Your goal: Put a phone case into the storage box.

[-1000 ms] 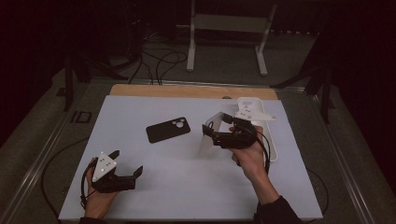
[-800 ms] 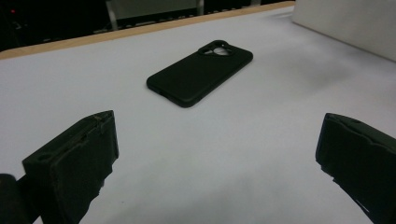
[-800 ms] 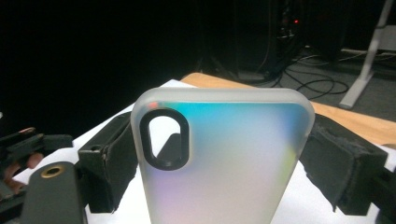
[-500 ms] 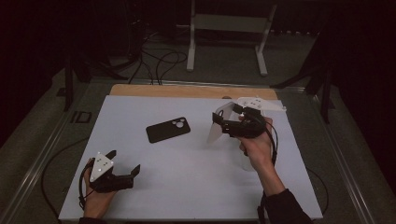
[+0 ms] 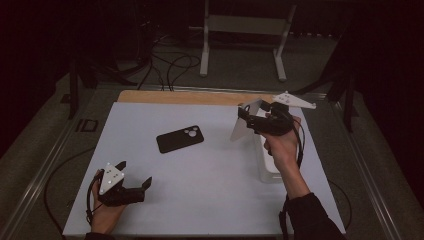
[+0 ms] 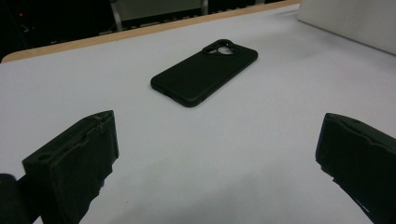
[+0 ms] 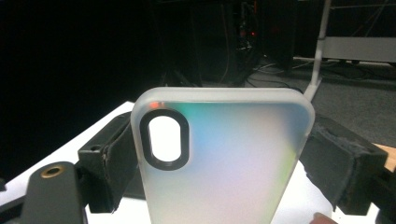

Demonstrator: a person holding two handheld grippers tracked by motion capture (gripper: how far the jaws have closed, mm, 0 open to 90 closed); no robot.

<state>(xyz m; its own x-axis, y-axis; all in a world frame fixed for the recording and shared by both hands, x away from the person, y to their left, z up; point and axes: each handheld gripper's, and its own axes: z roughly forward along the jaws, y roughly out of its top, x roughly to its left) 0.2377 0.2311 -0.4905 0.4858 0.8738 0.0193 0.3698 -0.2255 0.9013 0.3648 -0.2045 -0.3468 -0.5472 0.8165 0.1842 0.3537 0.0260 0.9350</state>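
1. Centrally, a translucent white phone case (image 7: 219,163) is clamped across its width between the jaws of the right gripper (image 5: 250,120), which stand wide but press on both long edges; it is held in the air above the right side of the table (image 5: 200,200).
2. Its lower end is cut off by the bottom edge of the right gripper view, so its full length cannot be made out there; a fingertip is just glimpsed at the lower right corner.
3. Seen from that gripper, the case's long axis runs up and away from the jaws, with the black-ringed camera cutout (image 7: 164,138) near the far end, on the left. In the high view the case (image 5: 241,126) is seen slanting down and to the left from the jaws (its faces are hard to tell apart at that size).
4. Below the right hand (image 5: 281,147), a white tray (image 5: 267,172) is partly covered by hand and wrist.
5. Nearer the table's middle, a black phone case (image 5: 180,139) lies flat, its camera end turned toward the far right; it is well apart from both grippers.
6. At the near left, the left gripper (image 5: 134,181) is held low over the table, its jaws spread wide with nothing between them; the black case is seen ahead of them.
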